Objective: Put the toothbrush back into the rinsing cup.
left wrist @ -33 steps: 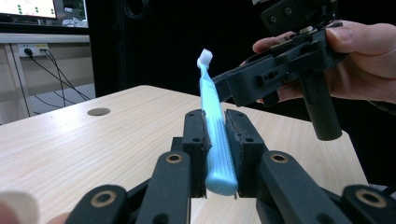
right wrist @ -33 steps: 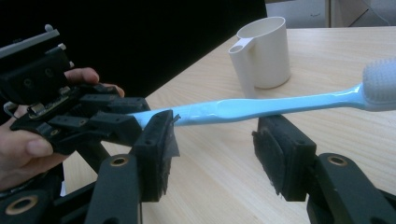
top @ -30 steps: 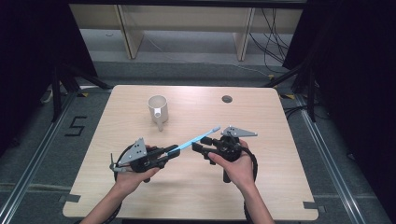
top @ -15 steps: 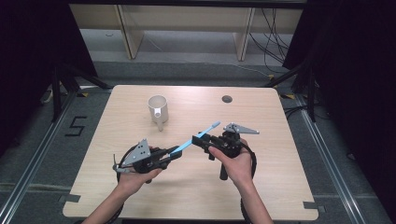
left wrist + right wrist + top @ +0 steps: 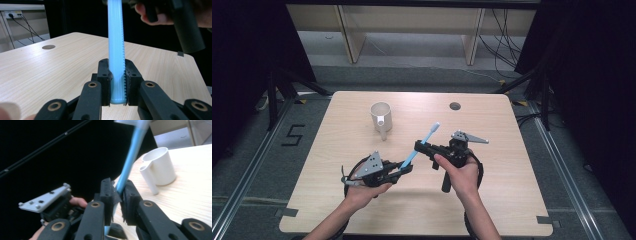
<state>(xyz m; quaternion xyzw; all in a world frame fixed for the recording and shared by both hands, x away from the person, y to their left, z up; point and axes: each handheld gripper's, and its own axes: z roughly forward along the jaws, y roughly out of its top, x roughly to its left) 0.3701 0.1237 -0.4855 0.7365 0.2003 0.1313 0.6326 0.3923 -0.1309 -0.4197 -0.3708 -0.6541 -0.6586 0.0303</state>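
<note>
A light blue toothbrush [image 5: 419, 146] slants up from lower left to upper right over the middle of the table, its white head [image 5: 434, 125] highest. My left gripper [image 5: 404, 169] is shut on the ribbed handle end [image 5: 117, 75], which stands straight up between its jaws. Higher up the shaft [image 5: 128, 165], my right gripper [image 5: 419, 146] has its jaws closed around the brush's middle. In the left gripper view the right hand and its gripper body [image 5: 187, 27] show at the top right. A white mug [image 5: 381, 116] stands upright on the table behind the grippers, apart from both.
The wooden table [image 5: 507, 150] has a round cable hole [image 5: 455, 106] near its far edge. In the right gripper view the mug [image 5: 158, 167] sits right of the brush, and the left gripper's grey plate [image 5: 43, 198] is at lower left. Dark curtains flank the table.
The toothbrush has tilted more upright, its head moving up and slightly left. The right gripper has shifted a little left along the shaft. The left gripper has barely moved.
</note>
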